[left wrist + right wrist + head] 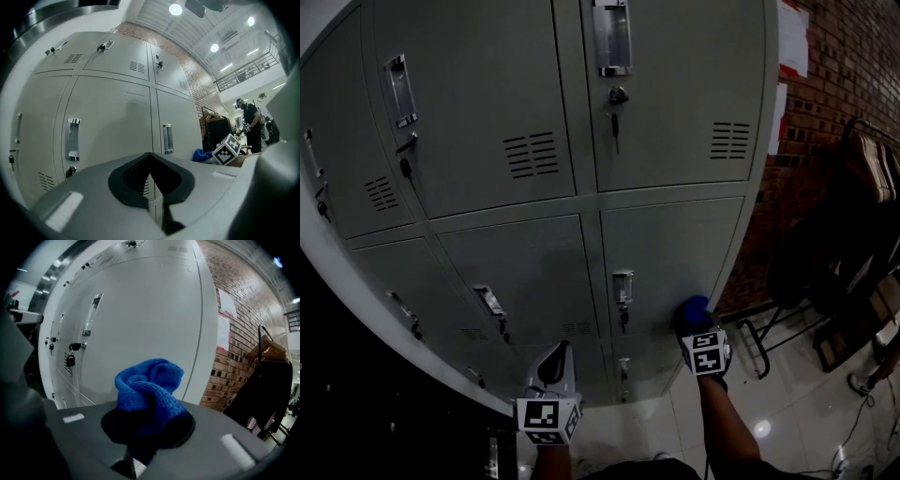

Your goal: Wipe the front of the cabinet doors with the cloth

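Right gripper view gives us the blue cloth point(147, 390) bunched and clamped in the right tongs point(149, 427). Its loose fold is pushed forward so that fabric, not metal, meets the grey locker door point(140, 319). Low and right of centre in the head view, that cloth sits at the bottom-right door, near its outer edge; contact we cannot confirm. At lower middle there, the left tongs point(152, 185) are pressed together on nothing and held off the lockers, we judge so as not to block the wiping path.
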`<state>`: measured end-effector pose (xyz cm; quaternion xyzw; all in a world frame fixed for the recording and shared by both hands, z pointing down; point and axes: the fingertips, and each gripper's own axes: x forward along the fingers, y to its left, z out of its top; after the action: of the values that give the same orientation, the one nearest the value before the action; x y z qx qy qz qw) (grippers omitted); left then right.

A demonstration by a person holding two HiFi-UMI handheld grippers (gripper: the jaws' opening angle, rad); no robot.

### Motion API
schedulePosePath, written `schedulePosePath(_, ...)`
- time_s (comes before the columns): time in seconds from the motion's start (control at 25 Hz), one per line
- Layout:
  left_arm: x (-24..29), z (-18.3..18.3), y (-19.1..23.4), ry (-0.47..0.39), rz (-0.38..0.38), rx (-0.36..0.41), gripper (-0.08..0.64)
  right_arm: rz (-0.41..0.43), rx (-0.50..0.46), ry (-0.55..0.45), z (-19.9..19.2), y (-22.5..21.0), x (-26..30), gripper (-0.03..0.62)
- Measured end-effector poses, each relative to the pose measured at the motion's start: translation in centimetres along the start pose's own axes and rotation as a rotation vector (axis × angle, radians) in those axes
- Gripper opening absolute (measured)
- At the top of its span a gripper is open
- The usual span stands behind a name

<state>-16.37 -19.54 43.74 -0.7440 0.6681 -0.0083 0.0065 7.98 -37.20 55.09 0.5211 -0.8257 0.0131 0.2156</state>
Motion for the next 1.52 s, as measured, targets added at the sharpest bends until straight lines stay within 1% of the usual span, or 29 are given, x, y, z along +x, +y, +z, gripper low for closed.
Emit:
schedulePosePath(0.2,-0.5,-0.2,0.7,0.004,0.015,-0.001,0.014,0.069,-0.033,-0.019,1.0,3.6,0.2,0.060)
schedulePosePath(0.44,-0.9,-0.2,1.4,0.001,0.025,-0.008,0.014,0.115,-0.056,-0.036,1.8,6.1,0.4,0.060)
schedulePosePath(0.8,-1.8,-0.5,3.0,-0.001,0.047,-0.014,0.014,0.219,-0.119,-0.063,3.5,11.8,0.7,0.060)
schedulePosePath(1.04,-2.4,-0.5,4.1,-0.002,0.069,-0.013,0.014,0.273,-0.153,-0.076,4.4,15.1,1.0,0.060)
schedulePosePath(1.32,-3.1,-0.6,5.3,0.003,0.090,-0.015,0.014,0.290,-0.162,-0.078,4.7,16.4,1.1,0.060)
schedulePosePath(1.52,-3.1,-0.6,5.1,0.002,0.081,-0.017,0.014,0.297,-0.158,-0.081,4.8,16.4,1.0,0.060)
